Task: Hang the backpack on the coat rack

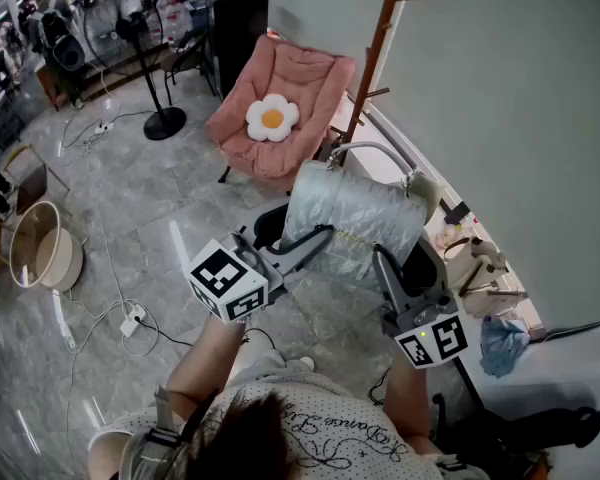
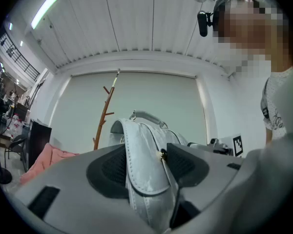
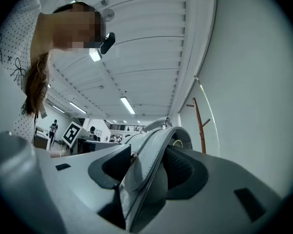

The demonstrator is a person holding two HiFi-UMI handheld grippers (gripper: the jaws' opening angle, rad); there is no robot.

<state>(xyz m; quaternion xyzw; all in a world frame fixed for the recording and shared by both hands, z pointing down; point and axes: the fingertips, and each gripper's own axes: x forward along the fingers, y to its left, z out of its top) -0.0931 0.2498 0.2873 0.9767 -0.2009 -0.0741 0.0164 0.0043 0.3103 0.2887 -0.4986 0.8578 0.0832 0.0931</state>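
Silver-grey backpack (image 1: pixel 355 223), glossy with stitched seams, raised off the floor, gripped at its left and right edges, curved top handle (image 1: pixel 365 151) uppermost. Brown wooden coat rack (image 1: pixel 372 53), slim upright pole with short upward-slanting pegs, against the pale wall, beyond the backpack.

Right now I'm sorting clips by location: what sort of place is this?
Likely a big open studio or workshop with a staged lounge corner: pink chair, wooden coat rack, standing fan.
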